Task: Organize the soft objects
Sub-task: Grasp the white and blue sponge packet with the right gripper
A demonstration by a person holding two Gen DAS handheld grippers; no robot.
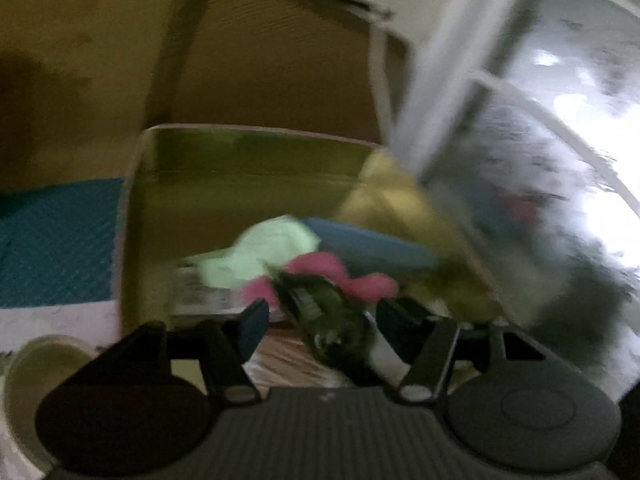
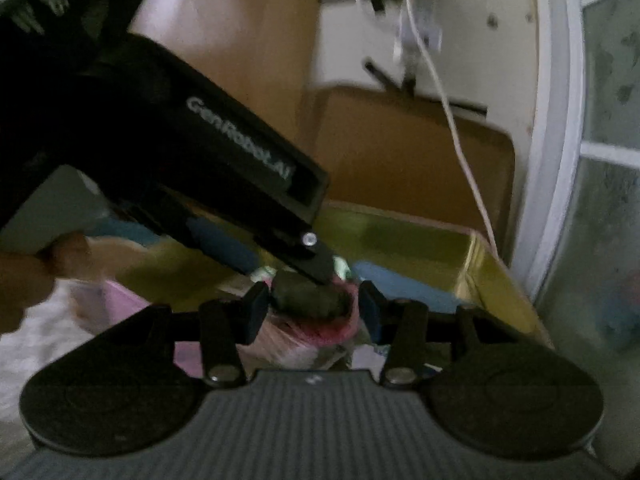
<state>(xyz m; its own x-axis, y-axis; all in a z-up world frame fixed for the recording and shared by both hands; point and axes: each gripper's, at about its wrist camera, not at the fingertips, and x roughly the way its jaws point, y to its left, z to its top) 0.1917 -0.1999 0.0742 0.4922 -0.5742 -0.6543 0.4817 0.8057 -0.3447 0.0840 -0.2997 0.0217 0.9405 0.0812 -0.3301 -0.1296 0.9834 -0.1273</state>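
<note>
A soft toy (image 1: 324, 308), dark green with pink parts, sits between the fingertips of my left gripper (image 1: 320, 320); a gap shows beside the left pad, so the jaws stand open around it. The picture is blurred. In the right wrist view the same toy (image 2: 308, 300) fills the space between the pads of my right gripper (image 2: 312, 312), which is shut on it. The left gripper (image 2: 320, 268) reaches in from the upper left, its tip on top of the toy. Just behind stands an open yellow-green box (image 1: 240, 176) (image 2: 400, 232) holding a pale green cloth (image 1: 264, 252) and a blue cloth (image 1: 372, 244) (image 2: 396, 284).
A brown cardboard panel (image 1: 280, 60) leans behind the box. A white window frame (image 1: 448, 60) runs along the right. A teal mat (image 1: 56, 240) lies left of the box, with a pale bowl (image 1: 44, 364) nearer. A white cable (image 2: 456, 128) hangs over the box. A hand (image 2: 24, 284) shows at left.
</note>
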